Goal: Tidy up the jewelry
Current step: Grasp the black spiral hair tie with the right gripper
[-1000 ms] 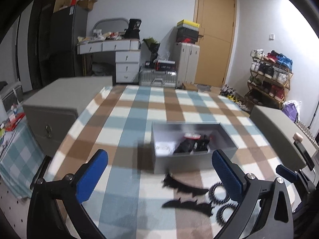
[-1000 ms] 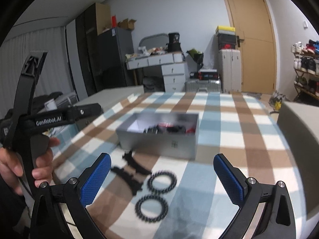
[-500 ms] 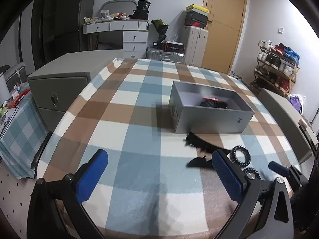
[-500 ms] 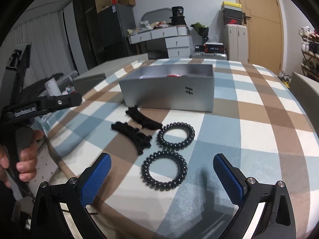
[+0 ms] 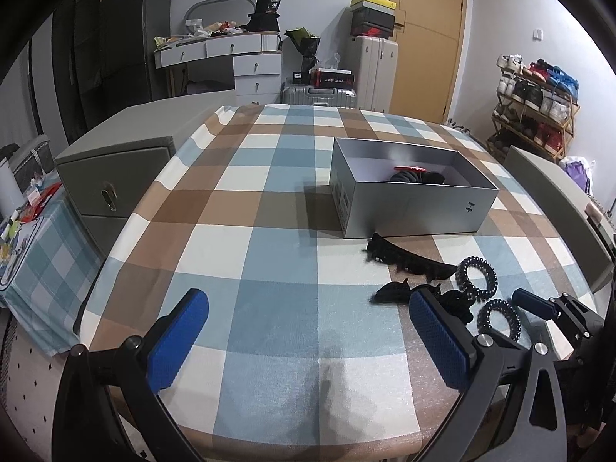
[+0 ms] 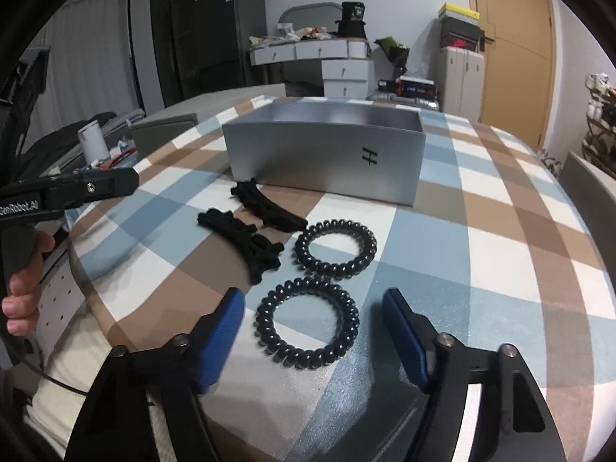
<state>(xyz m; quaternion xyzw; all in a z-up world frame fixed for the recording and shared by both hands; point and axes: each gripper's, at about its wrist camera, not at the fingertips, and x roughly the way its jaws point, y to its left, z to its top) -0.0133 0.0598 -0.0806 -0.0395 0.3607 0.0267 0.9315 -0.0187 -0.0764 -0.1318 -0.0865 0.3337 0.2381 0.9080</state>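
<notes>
Two black spiral hair ties lie on the plaid tablecloth, the near tie point(image 6: 307, 325) just in front of the far tie point(image 6: 335, 249). To their left lie two black claw clips point(image 6: 242, 240) point(image 6: 265, 208). Behind them stands an open silver box point(image 6: 323, 158) holding dark items and a red one point(image 5: 414, 173). My right gripper point(image 6: 312, 302) hovers low with the near tie between its closing jaws; the blue pads point(image 6: 400, 331) are clear of it. My left gripper point(image 5: 308, 304) is open over bare cloth, left of the clips point(image 5: 408, 260), with nothing between its fingers.
The round table's edge point(image 5: 308, 435) runs close below both grippers. A grey cabinet point(image 5: 115, 177) stands at the left and a grey seat point(image 5: 558, 200) at the right. A hand point(image 6: 23, 288) holds the left gripper's handle. Drawers, suitcases and a shoe rack line the far walls.
Both grippers have sunk toward the table and tipped downward. The right gripper's jaws have narrowed around the near spiral tie. The left jaws stay as wide as before.
</notes>
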